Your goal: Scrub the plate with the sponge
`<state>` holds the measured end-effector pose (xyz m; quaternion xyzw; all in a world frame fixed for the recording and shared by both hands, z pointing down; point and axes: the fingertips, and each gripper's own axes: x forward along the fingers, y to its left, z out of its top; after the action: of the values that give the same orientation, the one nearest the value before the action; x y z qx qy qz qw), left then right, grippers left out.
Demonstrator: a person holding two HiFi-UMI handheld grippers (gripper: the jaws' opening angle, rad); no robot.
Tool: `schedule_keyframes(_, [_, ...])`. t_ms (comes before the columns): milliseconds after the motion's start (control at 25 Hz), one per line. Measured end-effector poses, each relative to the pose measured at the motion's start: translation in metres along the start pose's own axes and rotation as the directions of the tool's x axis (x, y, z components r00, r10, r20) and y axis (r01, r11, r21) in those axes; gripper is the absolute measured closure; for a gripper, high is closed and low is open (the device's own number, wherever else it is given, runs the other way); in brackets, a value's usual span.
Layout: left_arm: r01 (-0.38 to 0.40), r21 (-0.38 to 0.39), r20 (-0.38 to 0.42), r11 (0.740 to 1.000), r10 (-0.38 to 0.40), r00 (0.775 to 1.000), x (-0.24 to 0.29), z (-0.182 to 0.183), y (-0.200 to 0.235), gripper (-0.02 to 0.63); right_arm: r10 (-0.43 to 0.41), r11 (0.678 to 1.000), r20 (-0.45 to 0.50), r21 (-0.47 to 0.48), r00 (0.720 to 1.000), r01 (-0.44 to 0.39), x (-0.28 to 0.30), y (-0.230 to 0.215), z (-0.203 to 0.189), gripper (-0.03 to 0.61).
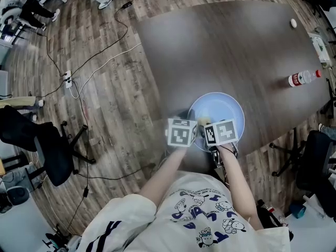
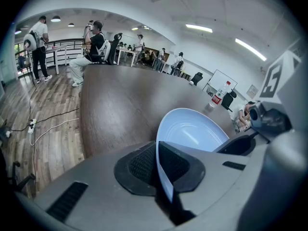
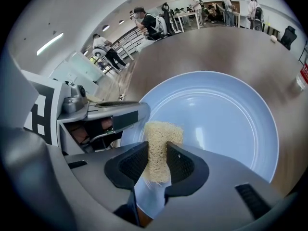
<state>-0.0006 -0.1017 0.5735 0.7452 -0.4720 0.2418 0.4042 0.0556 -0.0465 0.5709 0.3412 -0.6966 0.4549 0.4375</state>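
- The left gripper (image 2: 158, 166) is clenched on the near rim of the pale blue plate (image 2: 192, 129). The rim stands edge-on between its two dark pads.
- The right gripper (image 3: 158, 163) grasps a coarse, pale yellow sponge (image 3: 161, 141), pinched upright between its jaws.
- The sponge's free end sticks out past the jaw tips, over the plate's inner face close to the rim.
- The left gripper sits just beside the right one, on its left, at the same edge of the plate.
- The plate spreads ahead of both grippers on the dark wooden table (image 1: 220, 51).
- A water bottle (image 1: 303, 79) lies on its side, well beyond the right gripper.
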Motion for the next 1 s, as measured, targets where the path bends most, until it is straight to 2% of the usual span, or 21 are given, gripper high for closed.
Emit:
schedule_keyframes(560, [0.003, -0.005, 0.001, 1.0, -0.003, 1.0, 0.0, 0.001, 0.0, 0.586, -0.095, 0.995, 0.134, 0.056, 0.986, 0.088, -0.006, -0.026, 0.032, 0.46])
schedule_keyframes(1000, [0.007, -0.006, 0.0, 1.0, -0.007, 1.0, -0.002, -0.001, 0.0, 0.586, -0.18, 0.98, 0.181, 0.123, 0.967, 0.159, -0.02, -0.061, 0.036, 0.46])
